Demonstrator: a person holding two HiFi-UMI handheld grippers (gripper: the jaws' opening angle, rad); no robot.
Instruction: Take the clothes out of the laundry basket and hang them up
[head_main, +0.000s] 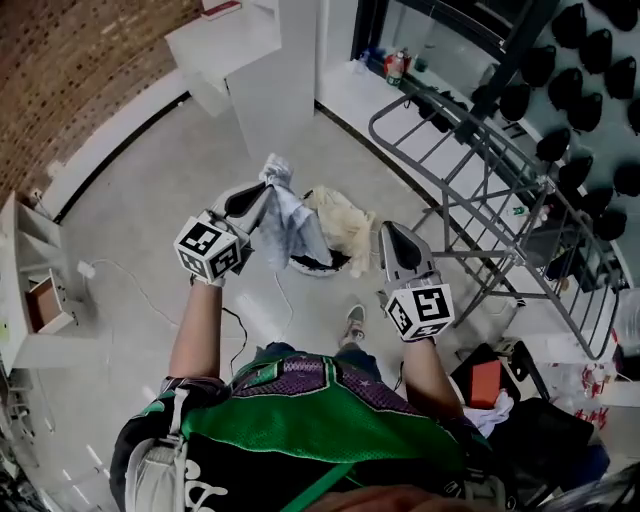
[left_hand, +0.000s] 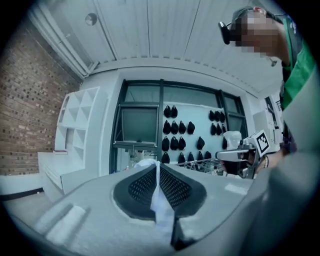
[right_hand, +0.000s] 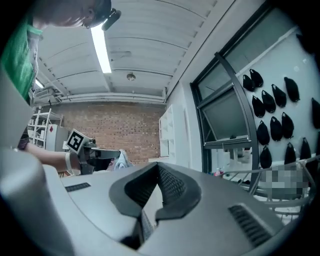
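The left claw (head_main: 262, 192) was clamped on a bunched corner of a pale blue-grey garment (head_main: 292, 228). In the head view the garment hung limp at about eleven o'clock of the laundry basket (head_main: 318, 266) on the floor. The right claw (head_main: 393, 236), at the basket's three o'clock, had its jaws pressed together. A cream garment (head_main: 348, 228) lay over the basket's rim at one o'clock, close to that claw, though contact could not be made out. The drying rack (head_main: 500, 185) stood at two o'clock of the picture, its far end cut off. In the left gripper view a thin white strip of the cloth ran between the mesh pads, and the rest was hidden under the claw's body. In the right gripper view the jaws met with no cloth plainly between them, and a pale sliver low in the seam was too small to read. The fabric looked light, soft and floppy, likely to sag, swing and slip from a thin pinch. A second hold further along a hem would probably spread it for the rail.
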